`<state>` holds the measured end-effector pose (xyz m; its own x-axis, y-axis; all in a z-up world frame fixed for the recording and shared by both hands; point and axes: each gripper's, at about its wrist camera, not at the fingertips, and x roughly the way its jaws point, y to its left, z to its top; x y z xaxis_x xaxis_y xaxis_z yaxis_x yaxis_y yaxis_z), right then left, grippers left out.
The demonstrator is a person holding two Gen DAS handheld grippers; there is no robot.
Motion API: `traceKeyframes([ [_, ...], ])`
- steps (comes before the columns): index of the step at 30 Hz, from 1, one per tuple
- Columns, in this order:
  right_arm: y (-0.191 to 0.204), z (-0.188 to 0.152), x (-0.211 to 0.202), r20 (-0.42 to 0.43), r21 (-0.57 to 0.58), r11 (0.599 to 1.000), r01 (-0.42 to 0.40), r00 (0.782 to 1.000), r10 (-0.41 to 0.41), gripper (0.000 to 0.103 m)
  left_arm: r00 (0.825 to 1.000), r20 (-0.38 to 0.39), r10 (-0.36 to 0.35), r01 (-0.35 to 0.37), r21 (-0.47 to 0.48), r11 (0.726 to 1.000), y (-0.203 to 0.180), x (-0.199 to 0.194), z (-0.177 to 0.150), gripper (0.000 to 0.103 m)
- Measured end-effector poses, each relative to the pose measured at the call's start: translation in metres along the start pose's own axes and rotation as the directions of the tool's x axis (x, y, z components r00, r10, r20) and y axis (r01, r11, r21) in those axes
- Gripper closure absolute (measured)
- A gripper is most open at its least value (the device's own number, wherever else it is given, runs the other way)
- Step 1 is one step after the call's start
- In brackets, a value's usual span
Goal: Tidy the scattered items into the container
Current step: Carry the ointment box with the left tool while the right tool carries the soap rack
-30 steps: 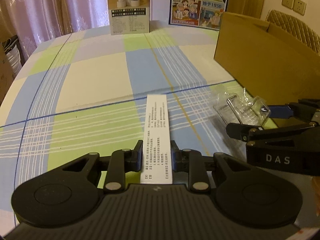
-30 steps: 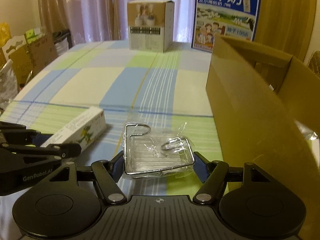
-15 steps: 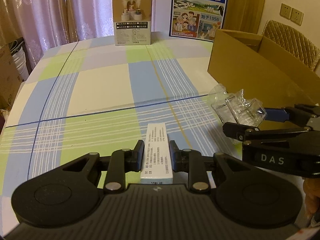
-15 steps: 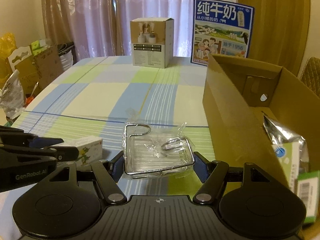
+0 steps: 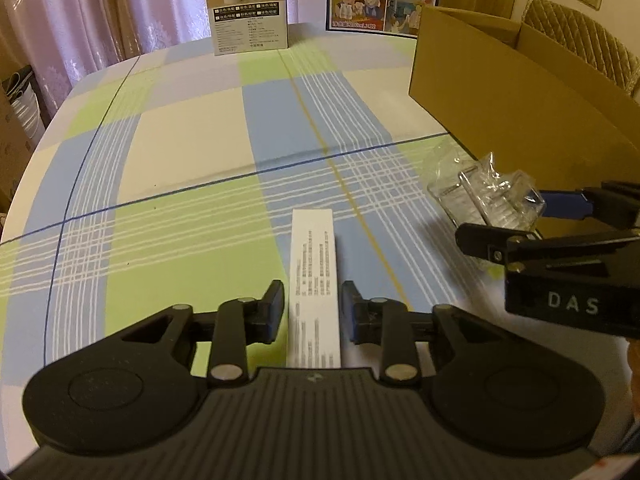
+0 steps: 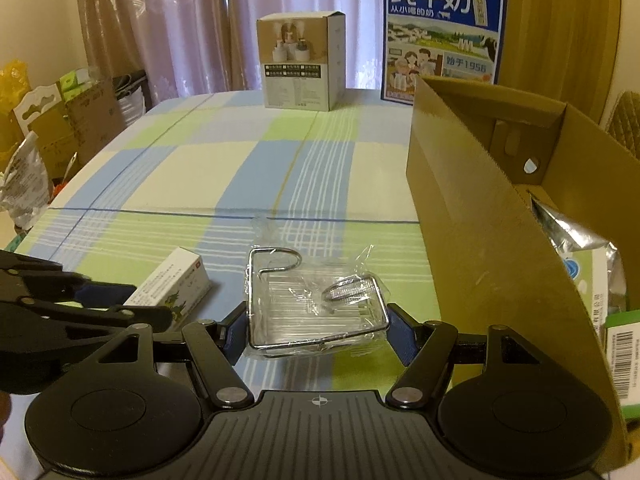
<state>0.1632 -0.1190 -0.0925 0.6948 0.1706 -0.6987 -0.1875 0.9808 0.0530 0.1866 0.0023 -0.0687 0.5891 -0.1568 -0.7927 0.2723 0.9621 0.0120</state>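
Note:
A long white carton (image 5: 314, 264) lies on the checked tablecloth, its near end between the pads of my left gripper (image 5: 313, 300). Those jaws are opening, and a thin gap shows beside the left pad. From the right wrist view the same carton (image 6: 176, 284) lies at the left. My right gripper (image 6: 318, 332) is shut on a wire rack in a clear plastic bag (image 6: 316, 304), held just above the cloth. In the left wrist view that rack (image 5: 480, 196) sits in the right gripper (image 5: 516, 220). The open cardboard box (image 6: 460, 208) stands just to the right.
Inside the cardboard box lie a silver foil bag (image 6: 576, 240) and a green-and-white packet (image 6: 620, 344). A humidifier box (image 6: 300, 68) and a blue milk case (image 6: 440, 36) stand at the table's far edge. Bags and boxes (image 6: 60, 120) crowd the floor at the left.
The left jaws have parted slightly from the white carton. The right gripper has risen with the wire rack, so the inside of the cardboard box has come into view.

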Motion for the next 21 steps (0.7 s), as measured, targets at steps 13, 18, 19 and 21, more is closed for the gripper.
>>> traceKeyframes([
  [13, 0.003, 0.001, 0.005, 0.012, -0.002, 1.0, -0.009, 1.0, 0.009, 0.036, 1.0, 0.007, -0.009, 0.009, -0.018, 1.0, 0.003, 0.007, -0.001, 0.082],
  [18, 0.003, 0.005, -0.006, 0.055, -0.013, 1.0, 0.004, 0.998, -0.003, 0.036, 0.998, 0.055, -0.012, 0.013, -0.026, 1.0, 0.0, -0.013, 0.01, 0.082],
  [19, 0.004, 0.006, -0.009, 0.062, -0.016, 1.0, 0.005, 0.998, -0.004, 0.036, 0.998, 0.063, -0.012, 0.014, -0.027, 1.0, -0.001, -0.018, 0.012, 0.082],
  [21, 0.005, 0.01, -0.015, 0.078, -0.021, 1.0, 0.011, 0.997, -0.01, 0.036, 0.997, 0.077, -0.013, 0.016, -0.034, 0.999, -0.003, -0.027, 0.015, 0.082],
])
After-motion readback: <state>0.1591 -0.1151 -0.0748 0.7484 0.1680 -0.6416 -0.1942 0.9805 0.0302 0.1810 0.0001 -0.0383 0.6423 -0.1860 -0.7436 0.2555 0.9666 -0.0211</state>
